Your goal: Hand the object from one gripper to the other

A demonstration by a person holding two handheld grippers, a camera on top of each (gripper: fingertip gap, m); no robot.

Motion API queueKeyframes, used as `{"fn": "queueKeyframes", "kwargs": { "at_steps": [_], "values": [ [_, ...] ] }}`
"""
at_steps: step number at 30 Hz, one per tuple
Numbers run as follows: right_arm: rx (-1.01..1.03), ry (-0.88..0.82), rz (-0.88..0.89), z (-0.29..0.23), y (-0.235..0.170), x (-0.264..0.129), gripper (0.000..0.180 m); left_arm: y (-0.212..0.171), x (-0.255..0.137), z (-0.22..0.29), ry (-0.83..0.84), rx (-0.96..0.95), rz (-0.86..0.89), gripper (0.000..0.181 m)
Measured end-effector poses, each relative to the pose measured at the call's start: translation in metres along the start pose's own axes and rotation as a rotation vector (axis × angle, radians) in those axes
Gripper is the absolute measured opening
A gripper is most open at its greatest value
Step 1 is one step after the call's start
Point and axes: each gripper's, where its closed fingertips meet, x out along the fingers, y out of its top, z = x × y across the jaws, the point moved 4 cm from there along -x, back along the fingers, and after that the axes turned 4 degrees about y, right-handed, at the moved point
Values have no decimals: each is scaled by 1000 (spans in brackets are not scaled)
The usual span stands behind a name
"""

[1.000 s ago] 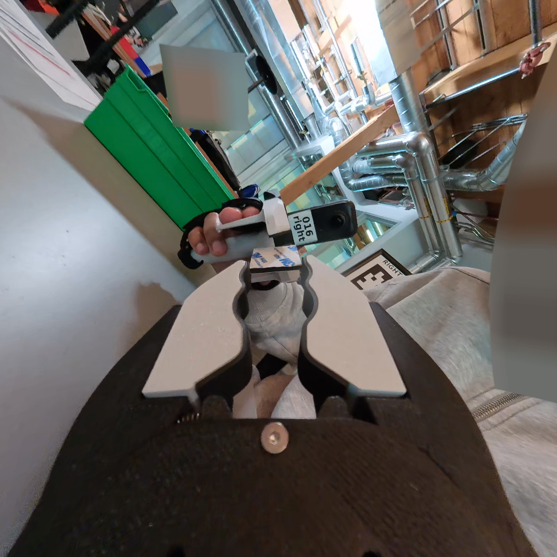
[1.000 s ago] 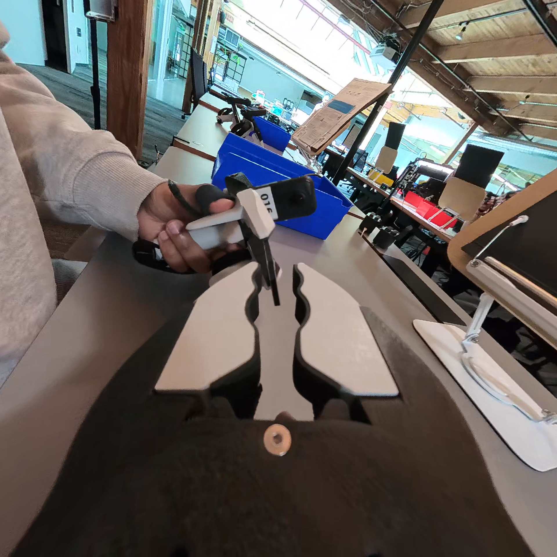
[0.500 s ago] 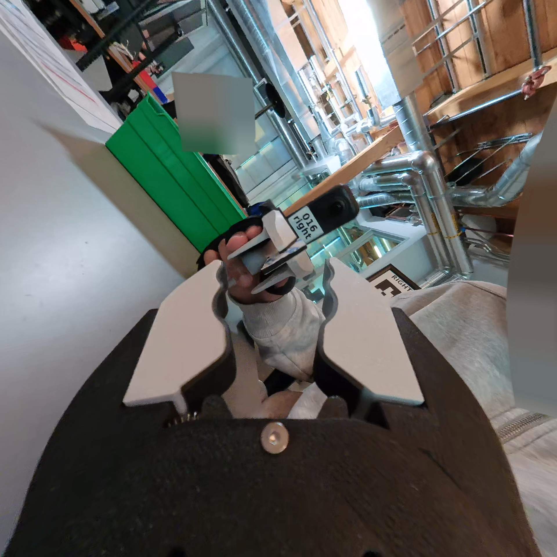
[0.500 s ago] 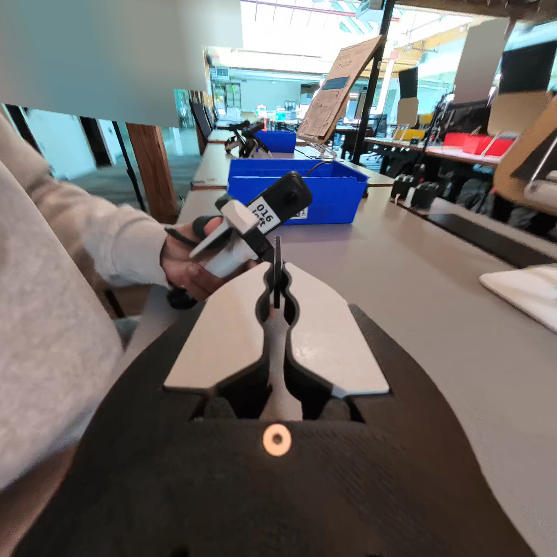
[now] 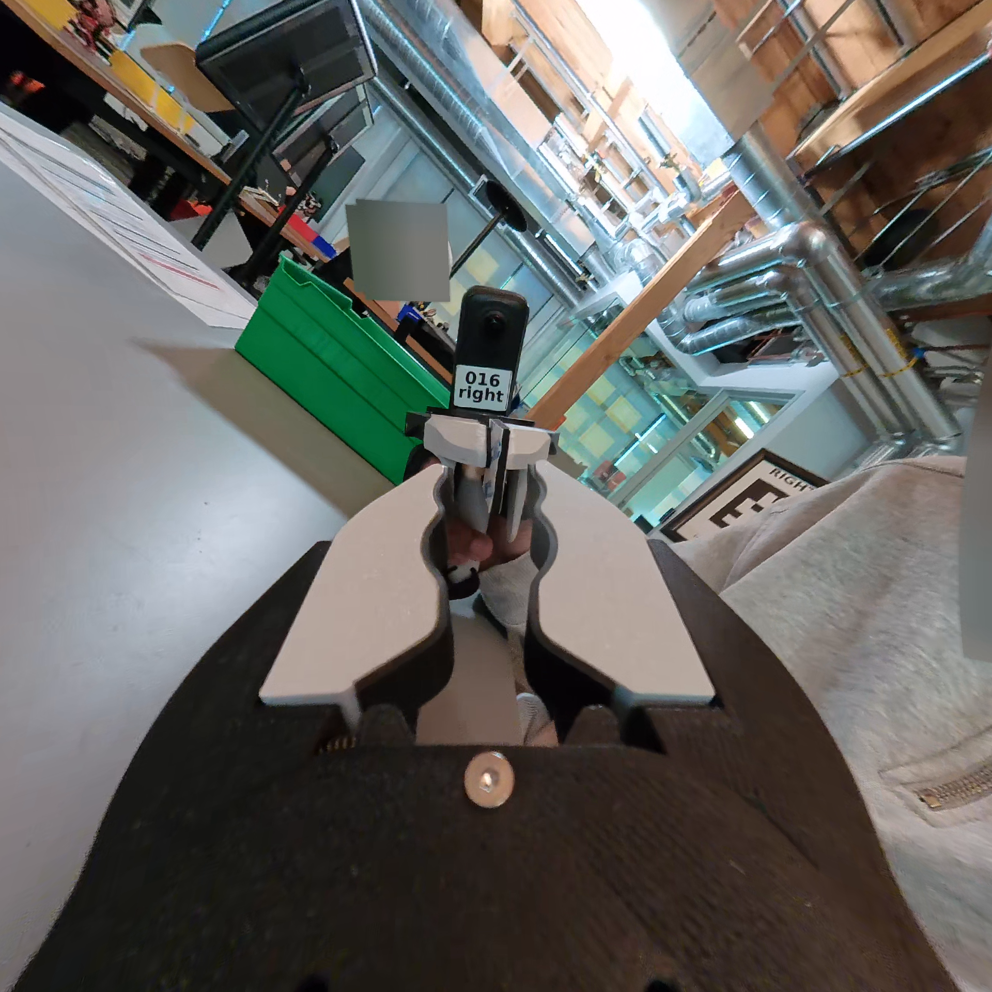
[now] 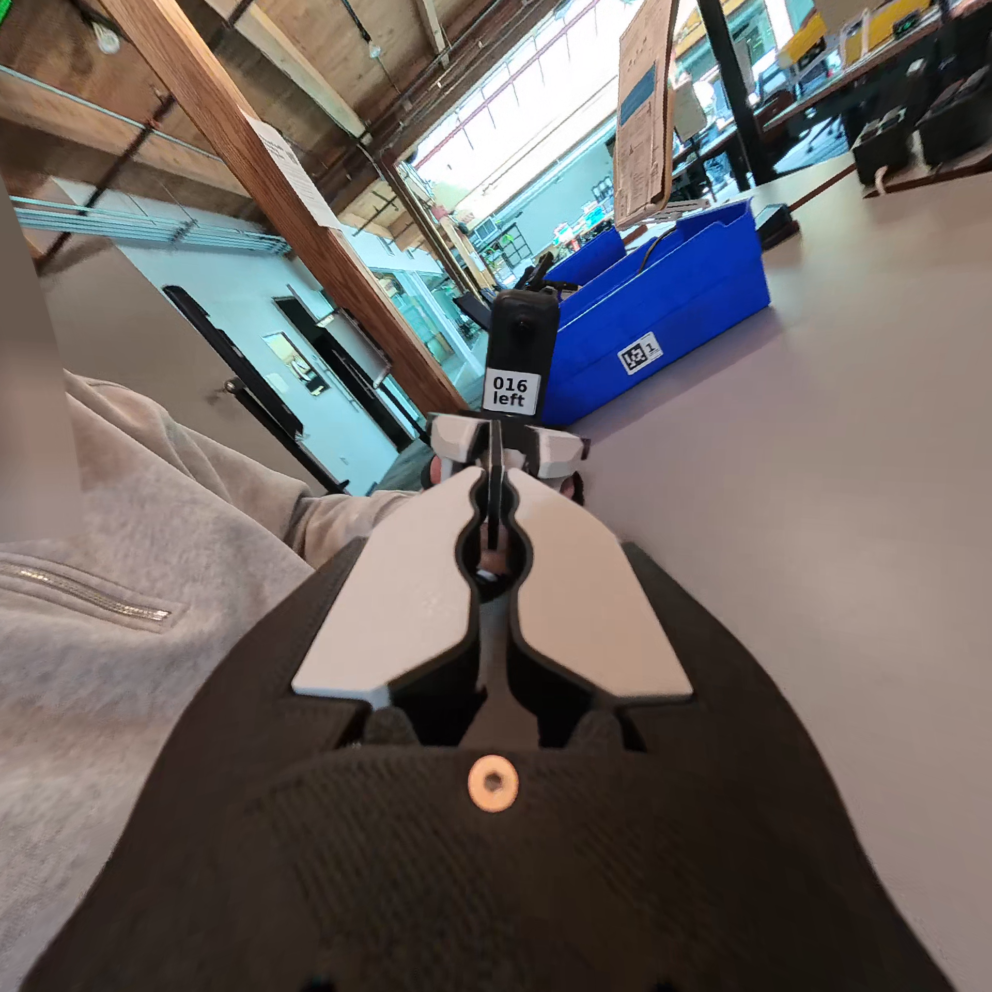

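Note:
The object is a thin flat piece (image 6: 494, 456), black at its edge, white with blue print on its face. My right gripper (image 6: 494, 483) is shut on it and holds it edge-on above the grey table (image 6: 805, 483). My left gripper (image 5: 491, 483) is open and faces the right one head-on. In the left wrist view the piece (image 5: 496, 467) and the right gripper's fingertips (image 5: 472, 499) sit in the gap between my left jaws, which do not touch the piece. In the right wrist view the left gripper's fingertips (image 6: 453, 440) stand apart on either side of the piece's far end.
A green bin (image 5: 333, 376) and a paper sheet (image 5: 107, 214) lie on the table beyond the left gripper. A blue bin (image 6: 660, 316) stands beyond the right gripper. The person's grey sweatshirt (image 5: 805, 644) fills one side of each view, also in the right wrist view (image 6: 107, 537). My left and right fingertips are right by each other.
The piece went from my left gripper to my right. The left jaws opened, the right jaws shut on it. Both grippers have swung round to face each other head-on.

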Motion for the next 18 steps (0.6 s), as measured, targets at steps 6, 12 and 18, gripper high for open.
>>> {"fn": "queueKeyframes", "kwargs": {
  "at_steps": [6, 12, 18],
  "values": [
    [42, 11, -36, 2, -7, 5, 4, -7, 4, 1, 38, 69, -57, 15],
    [-21, -30, -39, 7, -9, 6, 17, -10, 4, -1, 52, 60, -91, 3],
    [-120, -108, 40, 13, 2, 0, 45, -6, 0, -4, 36, -8, -53, 3]
  ]
}}
